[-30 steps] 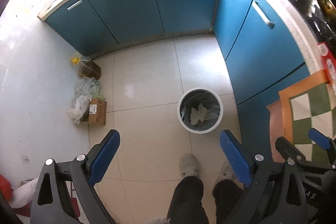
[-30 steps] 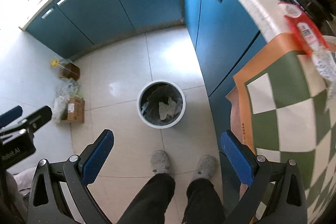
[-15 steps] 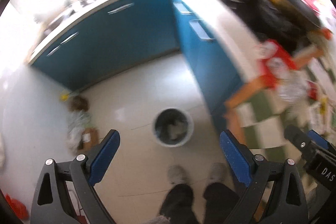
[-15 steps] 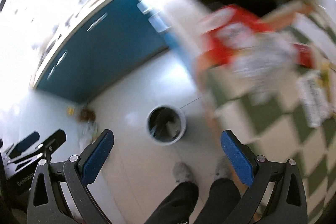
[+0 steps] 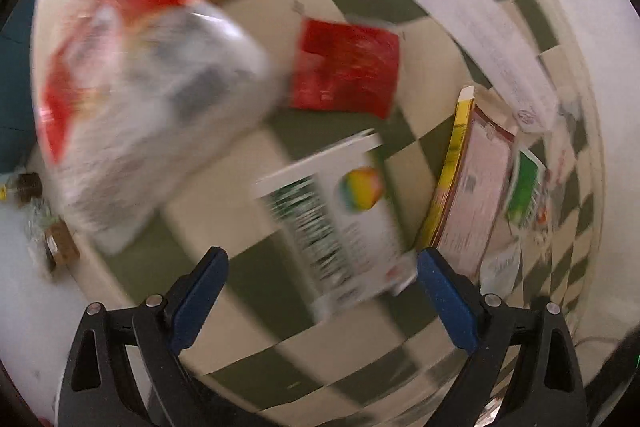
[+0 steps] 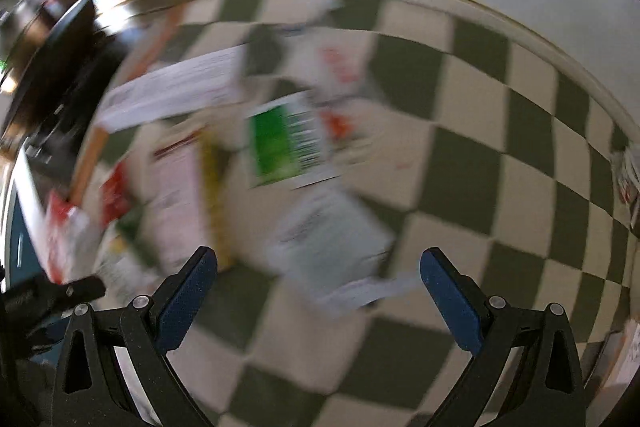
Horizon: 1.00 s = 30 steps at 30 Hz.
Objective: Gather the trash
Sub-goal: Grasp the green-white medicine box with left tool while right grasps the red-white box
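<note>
The bench (image 5: 248,291), covered in a green-and-cream checked cloth, carries the trash spread out flat and mostly apart, which looks like it leaves each piece free to be lifted singly. Biggest is the crumpled red-and-white bag (image 5: 136,107) near the bench's left edge, overhanging toward the floor. A long white box (image 5: 472,23) lies along the far edge; a white carton with a coloured ball logo (image 5: 340,227) sits in the middle, just ahead of the left gripper (image 5: 320,291), whose jaws are spread wide and hold nothing. Beside it lie a yellow-edged packet (image 5: 472,187) and a small red sachet (image 5: 348,67). The right gripper (image 6: 318,287) is likewise wide apart and empty, hanging over a pale blurred pack (image 6: 332,239).
</note>
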Available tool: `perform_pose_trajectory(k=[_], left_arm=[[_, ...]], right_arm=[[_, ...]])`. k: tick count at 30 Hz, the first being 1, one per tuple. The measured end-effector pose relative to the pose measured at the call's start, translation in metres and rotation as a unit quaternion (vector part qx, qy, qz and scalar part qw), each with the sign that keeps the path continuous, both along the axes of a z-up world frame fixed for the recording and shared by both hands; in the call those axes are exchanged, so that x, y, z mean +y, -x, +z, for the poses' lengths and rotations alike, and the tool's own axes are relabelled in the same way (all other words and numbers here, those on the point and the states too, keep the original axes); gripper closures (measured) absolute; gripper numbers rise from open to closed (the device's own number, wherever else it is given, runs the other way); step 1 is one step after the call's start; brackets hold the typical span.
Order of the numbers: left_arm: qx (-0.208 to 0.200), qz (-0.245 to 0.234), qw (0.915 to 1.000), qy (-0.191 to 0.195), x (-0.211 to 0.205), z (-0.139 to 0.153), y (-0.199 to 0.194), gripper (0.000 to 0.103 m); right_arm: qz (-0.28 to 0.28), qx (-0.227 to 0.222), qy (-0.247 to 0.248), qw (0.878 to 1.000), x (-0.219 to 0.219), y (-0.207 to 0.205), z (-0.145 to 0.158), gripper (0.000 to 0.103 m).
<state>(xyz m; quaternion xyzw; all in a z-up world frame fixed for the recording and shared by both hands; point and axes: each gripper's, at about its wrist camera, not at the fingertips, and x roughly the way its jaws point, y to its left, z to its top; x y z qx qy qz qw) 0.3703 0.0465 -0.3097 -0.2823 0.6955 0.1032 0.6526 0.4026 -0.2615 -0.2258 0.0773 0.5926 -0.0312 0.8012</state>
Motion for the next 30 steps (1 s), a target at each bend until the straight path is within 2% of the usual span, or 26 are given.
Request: perform_pose_trajectory(k=[1, 3, 4, 5, 8, 11, 12, 14, 16, 20, 21, 23, 24, 25, 26, 30], left_arm=[[0.009, 0.006, 0.9999, 0.001, -0.003, -0.007, -0.006, 0.007], [0.023, 0.016, 0.9996, -0.008, -0.004, -0.017, -0.014, 0.014], [0.017, 0.015, 0.9996, -0.019, -0.004, -0.015, -0.016, 0.019], [0.01, 0.007, 0.9992, -0.037, -0.004, -0.012, -0.018, 0.033], [-0.009, -0.05, 0.9956, -0.078, -0.007, -0.007, -0.013, 0.033], [-0.022, -0.114, 0.9842, -0.134, -0.005, 0.0, 0.009, 0.033], [-0.023, -0.126, 0.9802, -0.151, -0.002, 0.0, 0.018, 0.033], [-0.022, -0.13, 0.9779, -0.162, 0.005, -0.002, 0.032, 0.033], [-0.015, -0.129, 0.9773, -0.167, 0.011, -0.008, 0.042, 0.032], [-0.028, -0.107, 0.9827, -0.149, 0.018, -0.015, 0.048, 0.033], [-0.029, -0.106, 0.9827, -0.149, 0.018, -0.015, 0.046, 0.033], [-0.031, -0.107, 0.9824, -0.15, 0.024, -0.013, 0.046, 0.033], [-0.033, -0.107, 0.9821, -0.151, 0.023, -0.014, 0.045, 0.033], [-0.034, -0.108, 0.982, -0.151, 0.025, -0.012, 0.048, 0.033], [-0.035, -0.107, 0.9821, -0.151, 0.019, -0.013, 0.045, 0.034], [-0.041, -0.108, 0.9816, -0.152, 0.016, -0.013, 0.055, 0.036]], right_arm=[[-0.007, 0.001, -0.002, 1.0, -0.009, -0.003, -0.002, 0.002], [-0.013, 0.003, -0.008, 1.0, -0.019, -0.006, -0.005, 0.002], [-0.012, 0.003, -0.011, 1.0, -0.021, -0.008, -0.006, 0.002], [-0.009, 0.002, -0.017, 1.0, -0.023, -0.01, -0.007, 0.002], [0.009, 0.003, -0.036, 0.999, -0.008, -0.01, -0.01, 0.004], [0.043, 0.011, -0.064, 0.997, 0.022, -0.016, -0.017, 0.01], [0.057, 0.014, -0.073, 0.996, 0.034, -0.02, -0.019, 0.012], [0.089, 0.02, -0.079, 0.993, 0.062, -0.027, -0.024, 0.012], [0.113, 0.024, -0.074, 0.991, 0.087, -0.034, -0.03, 0.014], [0.155, 0.038, -0.055, 0.986, 0.128, -0.048, -0.049, 0.02], [0.164, 0.035, -0.038, 0.985, 0.137, -0.048, -0.05, 0.018], [0.188, 0.029, -0.012, 0.982, 0.152, -0.049, -0.051, 0.023], [0.195, 0.025, 0.003, 0.981, 0.157, -0.048, -0.051, 0.026], [0.202, 0.021, 0.024, 0.979, 0.161, -0.047, -0.051, 0.037], [0.207, 0.017, 0.034, 0.978, 0.163, -0.046, -0.051, 0.041], [0.213, 0.01, 0.04, 0.976, 0.162, -0.041, -0.052, 0.042]])
